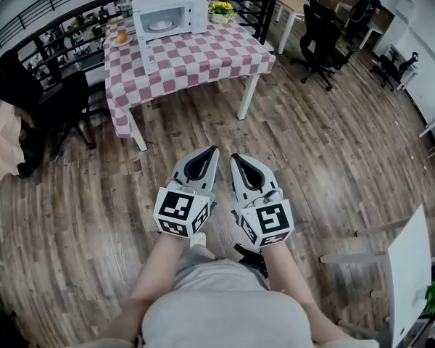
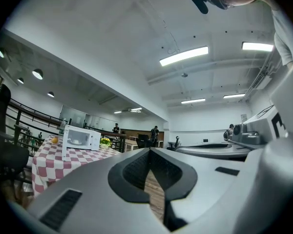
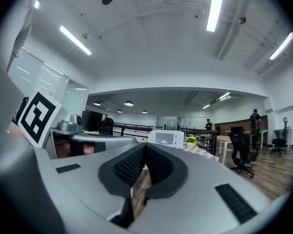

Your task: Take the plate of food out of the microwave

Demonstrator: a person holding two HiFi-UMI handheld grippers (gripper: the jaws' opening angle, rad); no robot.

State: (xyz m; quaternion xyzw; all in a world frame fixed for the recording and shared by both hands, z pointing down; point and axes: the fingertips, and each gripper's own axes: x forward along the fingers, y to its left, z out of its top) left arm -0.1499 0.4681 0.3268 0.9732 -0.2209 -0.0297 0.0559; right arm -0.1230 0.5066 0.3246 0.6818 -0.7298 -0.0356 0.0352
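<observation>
Left hand-held gripper point(image 1: 209, 153) and right hand-held gripper point(image 1: 236, 159), jaws closed on nothing, were held level side by side, presumably for the approach; the plate point(image 1: 159, 25) sat inside the microwave point(image 1: 170, 11) on the far table point(image 1: 203, 56), well apart.

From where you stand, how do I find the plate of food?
Find the table with the red-and-white checked cloth. A white microwave stands near its far edge. The plate is the pale round thing inside it; the orange item and yellow flowers sit outside, on either side.
</observation>
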